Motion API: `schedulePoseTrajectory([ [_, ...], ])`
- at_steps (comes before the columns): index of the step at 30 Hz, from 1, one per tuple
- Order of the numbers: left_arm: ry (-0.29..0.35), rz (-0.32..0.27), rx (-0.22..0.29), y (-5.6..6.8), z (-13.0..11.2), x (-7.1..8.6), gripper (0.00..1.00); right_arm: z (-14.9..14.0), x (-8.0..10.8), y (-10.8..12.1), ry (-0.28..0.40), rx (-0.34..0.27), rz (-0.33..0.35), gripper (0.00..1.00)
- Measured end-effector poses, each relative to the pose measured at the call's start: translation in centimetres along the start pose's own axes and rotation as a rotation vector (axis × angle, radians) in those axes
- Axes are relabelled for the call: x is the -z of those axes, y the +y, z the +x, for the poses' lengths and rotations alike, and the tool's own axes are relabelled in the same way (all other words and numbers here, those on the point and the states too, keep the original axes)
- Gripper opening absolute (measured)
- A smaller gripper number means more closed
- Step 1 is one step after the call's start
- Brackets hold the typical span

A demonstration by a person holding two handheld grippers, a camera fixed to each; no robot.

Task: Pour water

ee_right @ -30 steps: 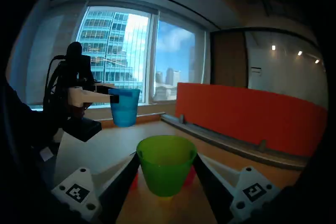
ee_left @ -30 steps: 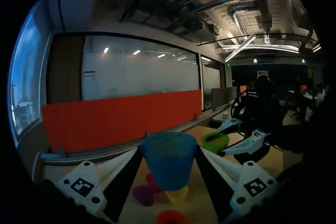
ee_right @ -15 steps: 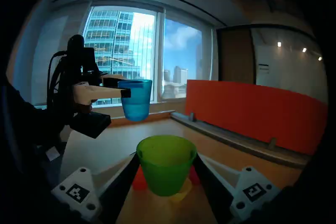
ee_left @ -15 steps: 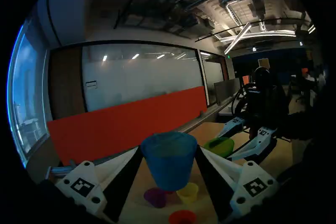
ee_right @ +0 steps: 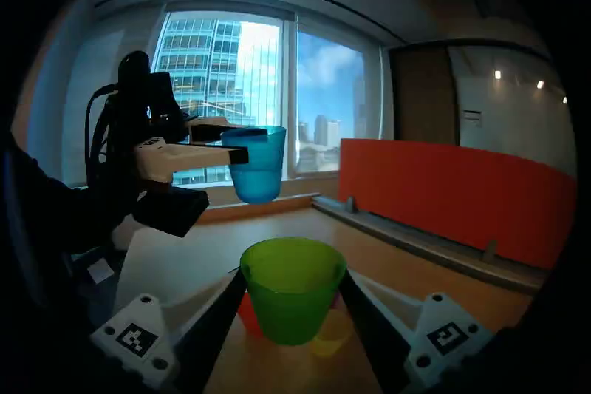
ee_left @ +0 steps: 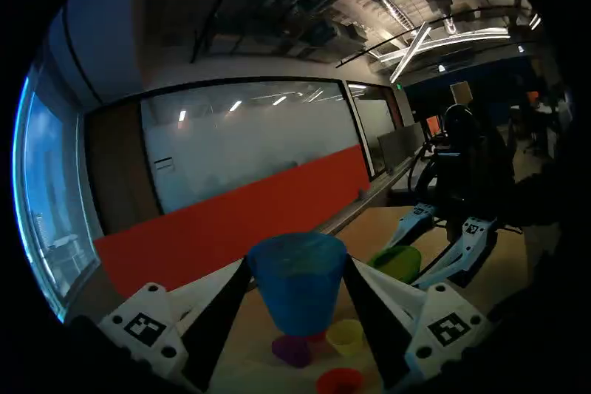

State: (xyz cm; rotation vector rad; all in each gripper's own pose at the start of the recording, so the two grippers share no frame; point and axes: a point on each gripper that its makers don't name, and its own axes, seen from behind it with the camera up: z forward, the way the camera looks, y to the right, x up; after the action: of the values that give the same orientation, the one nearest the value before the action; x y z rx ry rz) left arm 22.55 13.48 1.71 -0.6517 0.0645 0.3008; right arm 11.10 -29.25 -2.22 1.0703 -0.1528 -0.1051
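- Blue cup (ee_left: 297, 287): translucent, held close to upright between both fingers of the left hand-held gripper (ee_left: 295, 265), which is closed to the cup's width; the cup is raised clear of the counter (ee_right: 185, 257).
- Green cup (ee_right: 293, 292): clamped upright between both fingers of the right hand-held gripper (ee_right: 293, 276), also narrowed to the cup's width.
- In the right gripper view, the blue cup sits higher than the green cup and off to its left, well apart from it, against the window (ee_right: 221, 83).
- Purple cup (ee_left: 292, 350), yellow cup (ee_left: 345, 335) and red cup (ee_left: 338, 381): small, standing close together on the counter below the blue cup.
- Orange partition (ee_left: 244, 220): runs along the counter's far edge.
- Contents of either held cup cannot be told.
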Motion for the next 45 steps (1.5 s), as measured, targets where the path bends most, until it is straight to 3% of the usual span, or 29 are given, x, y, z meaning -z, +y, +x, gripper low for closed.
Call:
schedulePoseTrajectory([
  [24, 0.004, 0.053, -0.248, -0.1, 1.6, -0.5, 0.87, -0.6, -0.7, -2.0, -0.008, -0.006, 0.053, 0.91],
  [45, 0.006, 0.066, -0.462, 1.1, 2.9, 0.0, 0.87, -1.4, -1.4, -3.4, -0.02, -0.001, 0.099, 0.91],
])
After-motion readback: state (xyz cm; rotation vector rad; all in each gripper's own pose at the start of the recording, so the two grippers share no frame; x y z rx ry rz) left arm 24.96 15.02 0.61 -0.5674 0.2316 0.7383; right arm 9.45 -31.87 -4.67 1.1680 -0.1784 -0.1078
